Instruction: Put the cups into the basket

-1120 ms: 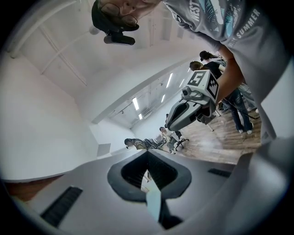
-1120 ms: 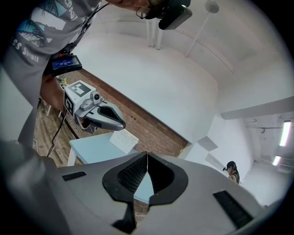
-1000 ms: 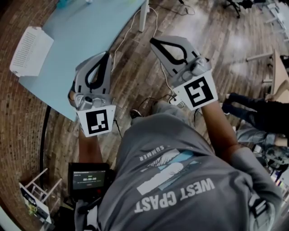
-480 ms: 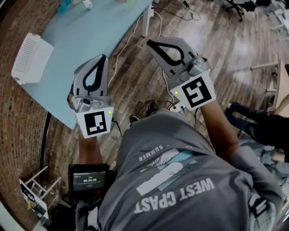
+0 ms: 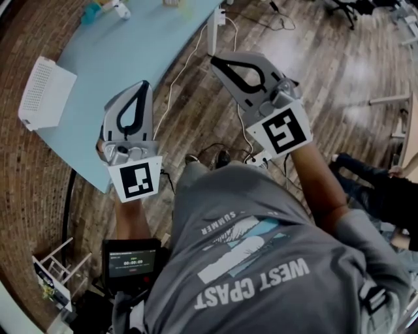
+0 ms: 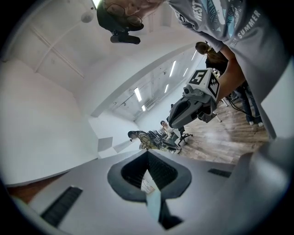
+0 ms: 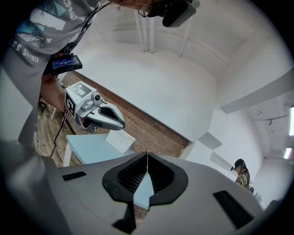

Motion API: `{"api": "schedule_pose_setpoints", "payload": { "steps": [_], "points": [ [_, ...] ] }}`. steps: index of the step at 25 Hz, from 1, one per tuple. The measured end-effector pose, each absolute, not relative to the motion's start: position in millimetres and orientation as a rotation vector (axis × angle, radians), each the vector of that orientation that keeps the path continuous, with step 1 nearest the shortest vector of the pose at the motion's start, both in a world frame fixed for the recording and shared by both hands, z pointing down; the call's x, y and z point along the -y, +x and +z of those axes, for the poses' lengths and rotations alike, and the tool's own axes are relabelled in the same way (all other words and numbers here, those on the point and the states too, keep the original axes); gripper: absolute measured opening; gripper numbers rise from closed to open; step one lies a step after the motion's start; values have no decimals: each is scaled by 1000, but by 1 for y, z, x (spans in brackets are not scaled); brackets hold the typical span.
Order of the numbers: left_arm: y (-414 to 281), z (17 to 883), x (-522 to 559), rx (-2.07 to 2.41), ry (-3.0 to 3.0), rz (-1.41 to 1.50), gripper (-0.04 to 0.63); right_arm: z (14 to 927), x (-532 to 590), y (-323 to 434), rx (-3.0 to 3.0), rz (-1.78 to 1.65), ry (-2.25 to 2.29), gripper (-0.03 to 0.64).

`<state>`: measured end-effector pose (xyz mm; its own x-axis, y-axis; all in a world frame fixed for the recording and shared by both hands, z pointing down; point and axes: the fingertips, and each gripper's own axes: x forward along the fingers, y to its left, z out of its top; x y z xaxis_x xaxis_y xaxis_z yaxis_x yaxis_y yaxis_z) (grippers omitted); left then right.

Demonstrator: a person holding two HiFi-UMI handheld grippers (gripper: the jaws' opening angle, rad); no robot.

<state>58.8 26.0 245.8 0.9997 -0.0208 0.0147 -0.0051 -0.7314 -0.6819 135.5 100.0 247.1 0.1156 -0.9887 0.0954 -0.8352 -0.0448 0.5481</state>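
A white perforated basket (image 5: 44, 91) lies on the left part of the light blue table (image 5: 124, 59). At the table's far end stand small cups, one teal (image 5: 91, 12) and one white (image 5: 122, 9), cut off by the picture's top edge. My left gripper (image 5: 145, 84) hovers over the table's near edge, shut and empty. My right gripper (image 5: 215, 60) is held over the wooden floor beside the table leg (image 5: 212, 29), also shut with nothing in it. In the right gripper view the basket (image 7: 120, 140) shows beyond the shut jaw tips.
Cables (image 5: 186, 55) trail over the wooden floor beside the table. A person's legs (image 5: 369, 176) are at the right. A small monitor (image 5: 130, 258) hangs at my waist, and a white rack (image 5: 55, 274) stands at the lower left. People sit at desks in the distance.
Both grippers have been carried forward toward the table. The table and basket have slid nearer in the head view, and the cups have come into view at the top. Both jaws stayed shut.
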Motion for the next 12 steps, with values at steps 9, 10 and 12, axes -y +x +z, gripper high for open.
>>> {"api": "schedule_pose_setpoints", "payload": {
  "steps": [9,10,12],
  "points": [
    [87,265,-6,50,-2415,-30,0,266,-82,160,1723,-353,1951,14],
    [91,265,-2,58,-2417,-26,0,267,-78,163,1715,-347,1955,14],
    [99,263,10,71,-2422,-12,0,265,-67,169,1702,-348,1966,14]
  ]
}}
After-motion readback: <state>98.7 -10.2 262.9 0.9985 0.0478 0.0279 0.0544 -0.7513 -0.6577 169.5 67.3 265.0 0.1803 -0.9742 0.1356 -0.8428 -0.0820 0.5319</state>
